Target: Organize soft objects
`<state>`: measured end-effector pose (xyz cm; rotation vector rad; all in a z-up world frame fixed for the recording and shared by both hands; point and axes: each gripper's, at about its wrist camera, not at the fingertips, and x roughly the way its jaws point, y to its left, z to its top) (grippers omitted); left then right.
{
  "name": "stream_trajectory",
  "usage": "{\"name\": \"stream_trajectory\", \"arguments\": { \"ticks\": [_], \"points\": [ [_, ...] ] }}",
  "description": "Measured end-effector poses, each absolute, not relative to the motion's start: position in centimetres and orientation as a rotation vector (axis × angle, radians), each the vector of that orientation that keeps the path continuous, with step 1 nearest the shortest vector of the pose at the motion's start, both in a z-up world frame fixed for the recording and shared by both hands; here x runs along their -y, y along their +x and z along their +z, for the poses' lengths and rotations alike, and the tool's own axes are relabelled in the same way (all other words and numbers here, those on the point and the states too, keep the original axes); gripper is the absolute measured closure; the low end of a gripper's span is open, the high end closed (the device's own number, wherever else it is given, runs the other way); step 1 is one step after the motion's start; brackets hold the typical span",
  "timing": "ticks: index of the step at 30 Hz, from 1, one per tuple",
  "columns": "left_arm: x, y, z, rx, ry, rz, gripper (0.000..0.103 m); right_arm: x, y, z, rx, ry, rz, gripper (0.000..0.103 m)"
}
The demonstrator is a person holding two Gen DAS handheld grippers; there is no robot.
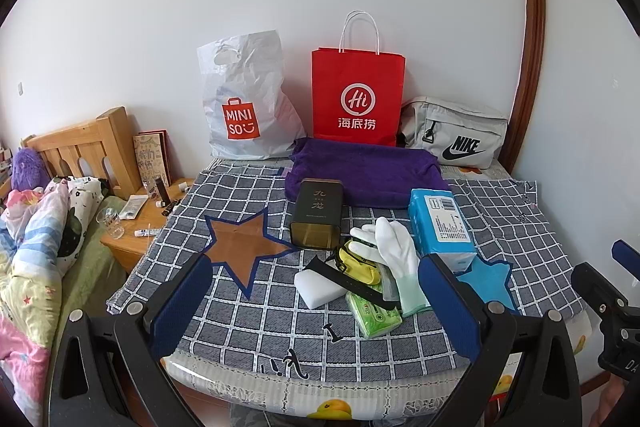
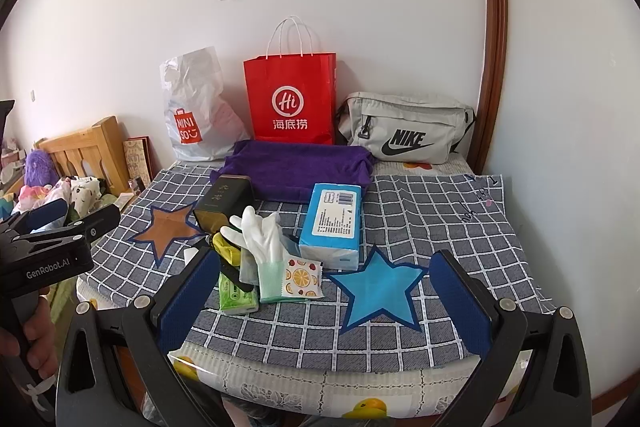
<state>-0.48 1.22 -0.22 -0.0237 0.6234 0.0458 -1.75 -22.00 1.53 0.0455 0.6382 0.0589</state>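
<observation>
Soft objects sit heaped at the middle of the checked cloth (image 1: 248, 323), about twelve o'clock from both grippers. The left gripper (image 1: 316, 307) hovers over the near table edge with its blue pads spread wide and nothing between them; the right gripper (image 2: 324, 303) does the same, wide apart and empty.

Nearest in the heap, a green wipes pack (image 1: 372, 315) lies flat, a black strap (image 1: 352, 281) crossing it. At its ten o'clock rests a white sponge block (image 1: 318, 287), touching the strap. A white glove (image 1: 390, 247) with a green cuff lies across the pile, fingers toward eleven o'clock, over a yellow pouch (image 1: 358, 265). In the right wrist view a small sachet (image 2: 302, 277) printed with orange slices leans against the glove's cuff.

A blue star patch (image 2: 380, 291) shows on the cloth at three o'clock from the heap, a brown star patch (image 1: 240, 247) at nine o'clock.

Just beyond the glove, a blue tissue pack (image 1: 440, 223) lies at one o'clock and a dark tin (image 1: 318, 213) stands at eleven o'clock. Behind both spreads a folded purple towel (image 1: 364, 171).

Farthest, along the wall: a white Miniso bag (image 1: 244, 99), a red paper bag (image 1: 358, 95), and a grey Nike pouch (image 1: 456, 131), left to right.
</observation>
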Motion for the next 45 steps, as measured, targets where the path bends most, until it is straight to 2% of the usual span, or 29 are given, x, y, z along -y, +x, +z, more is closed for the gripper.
{"name": "stream_trajectory", "arguments": {
  "ticks": [13,24,26,30,34,38,45],
  "points": [
    [-1.5,0.7,-0.6,-0.651,-0.016,0.044,0.0,22.1,-1.4,0.9,-0.643,0.049,0.061,0.0],
    [-3.8,5.0,-6.1,-0.782,-0.064,0.046,0.0,22.4,2.3,-3.9,-0.738,0.08,0.077,0.0],
    [-4.1,5.6,-7.2,-0.804,-0.074,0.052,0.004,22.2,3.1,-5.2,-0.753,0.086,0.093,0.0],
    [-4.8,6.7,-9.1,-0.84,-0.09,0.068,0.004,21.6,4.9,-7.6,-0.795,0.087,0.137,0.006],
    [-5.6,7.5,-10.3,-0.861,-0.086,0.07,0.005,20.6,6.9,-9.9,-0.831,0.057,0.176,0.007],
    [-6.4,8.2,-10.8,-0.866,-0.076,0.053,0.005,19.9,8.8,-11.6,-0.874,0.05,0.199,0.015],
    [-7.5,9.1,-11.3,-0.842,-0.079,0.006,0.005,19.0,10.7,-14.6,-0.918,0.025,0.204,0.015]
  ]
}}
